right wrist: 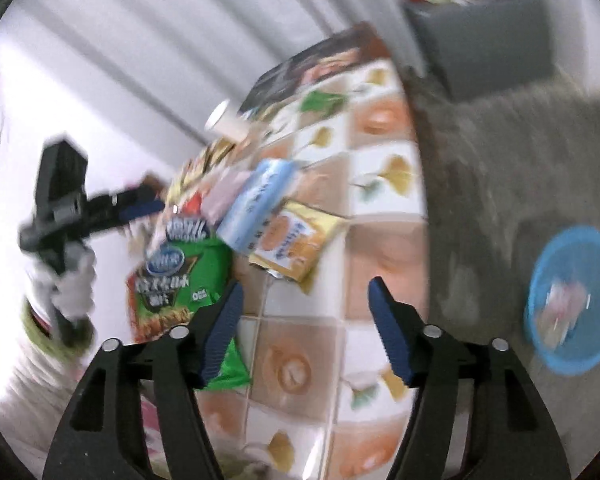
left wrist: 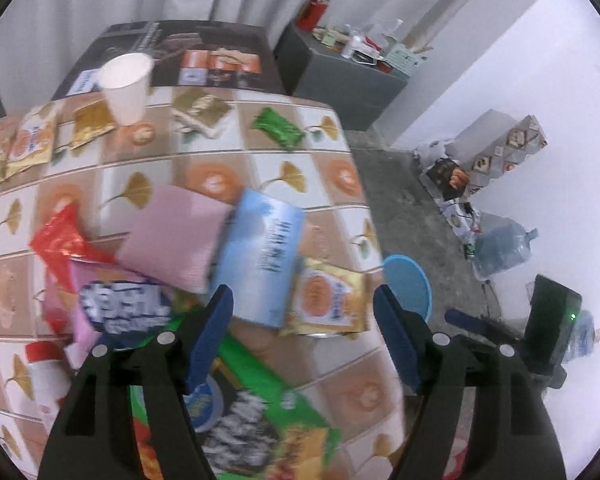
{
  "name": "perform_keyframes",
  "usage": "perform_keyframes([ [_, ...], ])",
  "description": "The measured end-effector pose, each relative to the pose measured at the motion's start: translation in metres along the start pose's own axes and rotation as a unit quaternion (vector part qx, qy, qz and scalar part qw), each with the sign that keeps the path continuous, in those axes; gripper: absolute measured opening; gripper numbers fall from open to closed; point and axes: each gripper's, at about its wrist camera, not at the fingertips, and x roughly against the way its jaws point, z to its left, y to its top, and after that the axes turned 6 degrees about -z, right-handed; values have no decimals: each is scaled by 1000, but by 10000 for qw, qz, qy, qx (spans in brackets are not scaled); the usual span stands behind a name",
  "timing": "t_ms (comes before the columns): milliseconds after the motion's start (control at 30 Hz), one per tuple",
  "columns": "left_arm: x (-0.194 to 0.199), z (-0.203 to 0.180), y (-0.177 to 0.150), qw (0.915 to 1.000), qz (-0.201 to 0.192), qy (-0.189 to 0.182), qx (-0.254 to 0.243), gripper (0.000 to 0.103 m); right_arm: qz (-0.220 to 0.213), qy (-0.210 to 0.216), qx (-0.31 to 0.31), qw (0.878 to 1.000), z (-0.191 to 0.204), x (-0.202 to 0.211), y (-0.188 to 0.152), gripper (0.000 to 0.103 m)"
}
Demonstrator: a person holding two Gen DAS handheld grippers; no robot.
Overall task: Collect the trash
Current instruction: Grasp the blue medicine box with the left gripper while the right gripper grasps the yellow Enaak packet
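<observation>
Snack wrappers lie piled on the tiled-pattern tablecloth (left wrist: 332, 176): a light blue packet (left wrist: 260, 260), a pink packet (left wrist: 172, 236), a red wrapper (left wrist: 60, 240), a yellow-orange packet (left wrist: 328, 300) and a green chip bag (left wrist: 260, 400). My left gripper (left wrist: 304, 308) hangs open above this pile and grips nothing. My right gripper (right wrist: 306, 292) is open too, over the table's near corner beside the green chip bag (right wrist: 180, 276), with bare cloth between its fingers. A blue basin (right wrist: 572, 300) on the floor holds a few scraps.
A white paper cup (left wrist: 126, 84), gold wrappers (left wrist: 92, 124) and a small green wrapper (left wrist: 278, 126) lie farther back on the table. A dark printed box (left wrist: 188, 56) and a grey cabinet (left wrist: 340, 80) stand behind. Boxes and a water jug (left wrist: 504, 248) line the wall.
</observation>
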Motion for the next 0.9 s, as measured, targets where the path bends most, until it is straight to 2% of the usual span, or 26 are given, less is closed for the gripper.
perform_keyframes([
  [67,-5,11,2,9999,116,-11,84,70,-10,-215,663,9976,23,-24,7,73],
  [133,-11,20,4,9997,220,-26,108,70,32,-346,1383,9898,43,-44,10,78],
  [200,-16,25,6,9995,306,-38,75,70,70,-470,1961,9794,54,-62,11,83],
  [267,-24,27,7,9990,440,-58,5,70,208,-581,2703,9608,65,-85,10,88],
  [367,-37,25,10,9979,629,-33,-119,70,459,-669,3205,9438,72,-114,13,88],
  [467,-47,20,15,9967,775,122,-207,70,809,-559,3307,9386,69,-141,19,88],
  [633,-68,11,23,9929,1075,273,-423,70,1243,-472,3195,9382,63,-161,14,86],
  [733,-81,5,25,9909,1190,371,-510,70,1250,-590,3156,9388,59,-159,7,74],
  [867,-97,-2,27,9883,1304,476,-626,71,1132,-668,2859,9492,52,-146,3,56],
  [900,-101,-4,27,9876,1329,517,-653,71,1109,-677,2743,9528,50,-142,2,54],
])
